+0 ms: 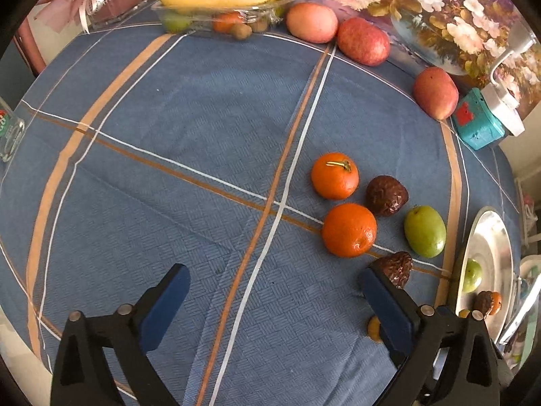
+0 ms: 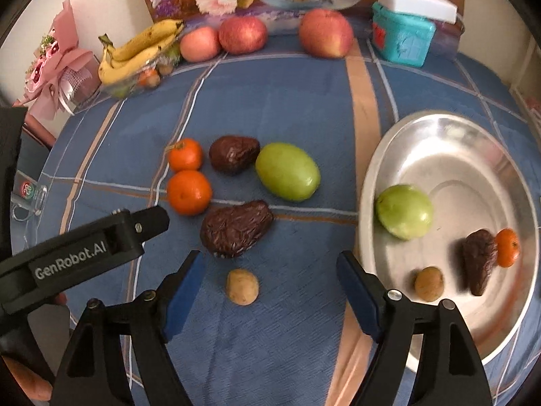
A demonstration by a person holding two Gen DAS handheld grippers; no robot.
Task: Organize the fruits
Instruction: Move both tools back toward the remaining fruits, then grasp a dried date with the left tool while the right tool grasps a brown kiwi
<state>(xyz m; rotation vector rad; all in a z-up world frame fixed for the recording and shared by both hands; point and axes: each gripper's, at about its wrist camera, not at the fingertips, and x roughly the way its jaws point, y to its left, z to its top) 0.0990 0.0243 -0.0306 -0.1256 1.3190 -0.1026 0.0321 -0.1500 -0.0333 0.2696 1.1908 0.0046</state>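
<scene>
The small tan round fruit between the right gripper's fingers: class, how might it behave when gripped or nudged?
The small tan fruit looks nearly round, so a nudge would probably roll it across the blue cloth. It is small against the open right gripper, so probably light. Its skin looks matt, so likely not slippery.

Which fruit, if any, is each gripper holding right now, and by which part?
Nothing is held. The left gripper is open over bare cloth, and the right gripper is open around the small brown fruit without touching it.
</scene>
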